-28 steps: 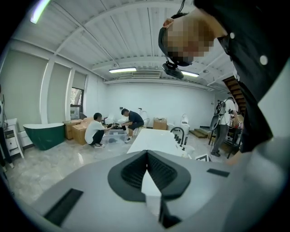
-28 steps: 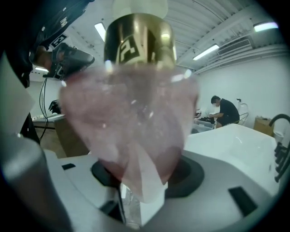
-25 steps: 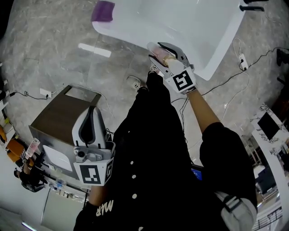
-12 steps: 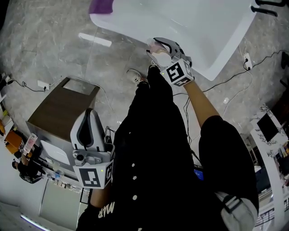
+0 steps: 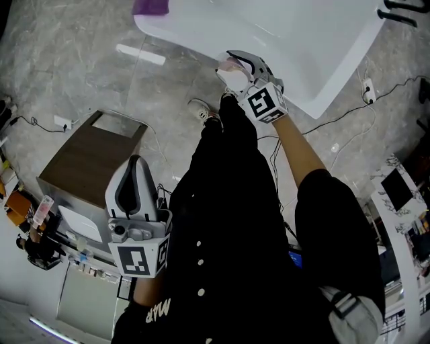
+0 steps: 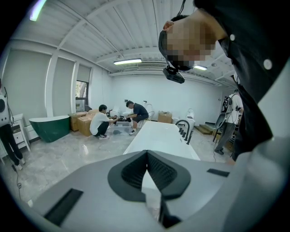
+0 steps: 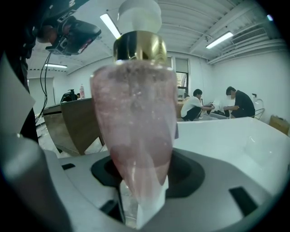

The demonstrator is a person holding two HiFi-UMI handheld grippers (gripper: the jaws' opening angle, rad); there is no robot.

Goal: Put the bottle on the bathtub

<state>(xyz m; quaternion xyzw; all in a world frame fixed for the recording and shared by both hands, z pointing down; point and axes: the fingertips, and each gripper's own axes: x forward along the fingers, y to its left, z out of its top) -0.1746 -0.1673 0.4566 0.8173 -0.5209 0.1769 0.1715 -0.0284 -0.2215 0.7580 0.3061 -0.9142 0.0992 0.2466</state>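
Note:
A pink translucent bottle [image 7: 136, 113] with a gold collar and a white cap stands upright between the jaws of my right gripper [image 7: 140, 181], which is shut on its lower body. In the head view that gripper [image 5: 240, 64] holds the bottle [image 5: 230, 66] at the near rim of the white bathtub [image 5: 302, 40]. My left gripper [image 5: 136, 164] hangs low at the left beside the person's body, jaws shut with nothing in them. In the left gripper view those jaws [image 6: 147, 174] meet in a line, and the bathtub [image 6: 158, 138] lies beyond them.
A brown-topped cabinet [image 5: 87, 158] stands on the marble floor by the left gripper. A purple item [image 5: 149, 7] lies on the tub's far rim, and a black faucet [image 5: 403, 10] sits at its right end. Cables and a power strip [image 5: 366, 87] trail on the floor. People crouch [image 6: 102, 122] far off.
The right gripper with the bottle has shifted slightly up and left in the head view, closer to the tub's rim. The left gripper has stayed where it was.

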